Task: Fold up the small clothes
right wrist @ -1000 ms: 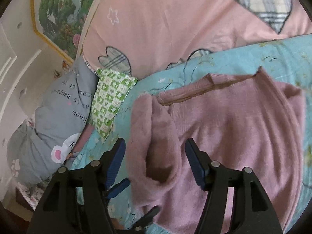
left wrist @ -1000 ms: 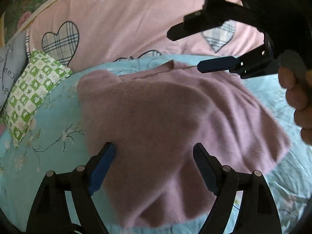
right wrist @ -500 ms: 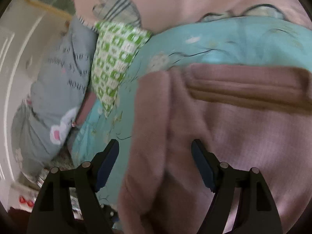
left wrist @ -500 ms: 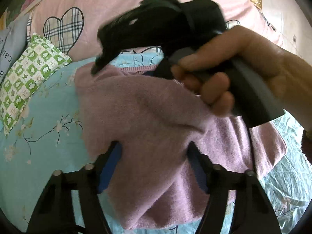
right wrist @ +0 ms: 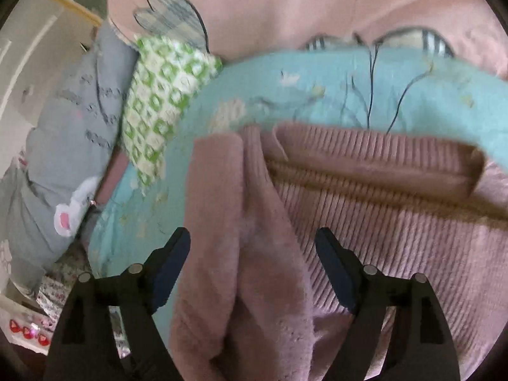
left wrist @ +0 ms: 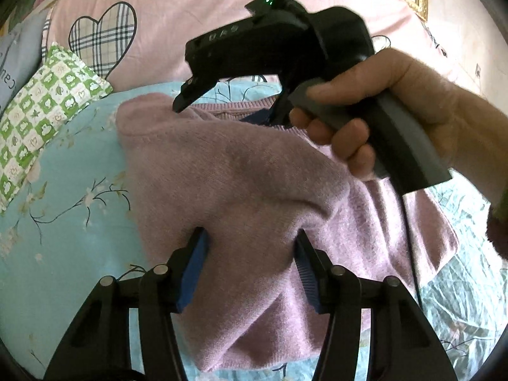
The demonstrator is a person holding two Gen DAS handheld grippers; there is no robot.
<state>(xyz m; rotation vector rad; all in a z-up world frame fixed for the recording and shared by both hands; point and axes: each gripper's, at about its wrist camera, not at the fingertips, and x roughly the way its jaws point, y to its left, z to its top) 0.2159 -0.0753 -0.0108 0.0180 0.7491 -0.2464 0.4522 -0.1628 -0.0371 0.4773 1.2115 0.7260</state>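
A fuzzy mauve-pink sweater (left wrist: 241,184) lies on a light blue floral bedspread (left wrist: 63,197). My left gripper (left wrist: 249,250) is open, its blue-padded jaws standing either side of a raised fold of the sweater near its lower part. My right gripper shows from behind in the left wrist view (left wrist: 273,44), held in a hand above the ribbed collar. In the right wrist view my right gripper (right wrist: 252,241) is open, low over a folded sleeve (right wrist: 235,222) beside the ribbed neckline (right wrist: 374,165).
A green-and-white checked cushion (left wrist: 41,108) and a grey printed pillow (right wrist: 73,146) lie to the left. A pink quilt with plaid hearts (left wrist: 152,16) rises behind the sweater. The bed's left edge drops off in the right wrist view (right wrist: 63,273).
My right gripper swung in from the upper right and dropped close over the collar and folded sleeve. My left gripper moved forward so a sweater fold now sits between its jaws.
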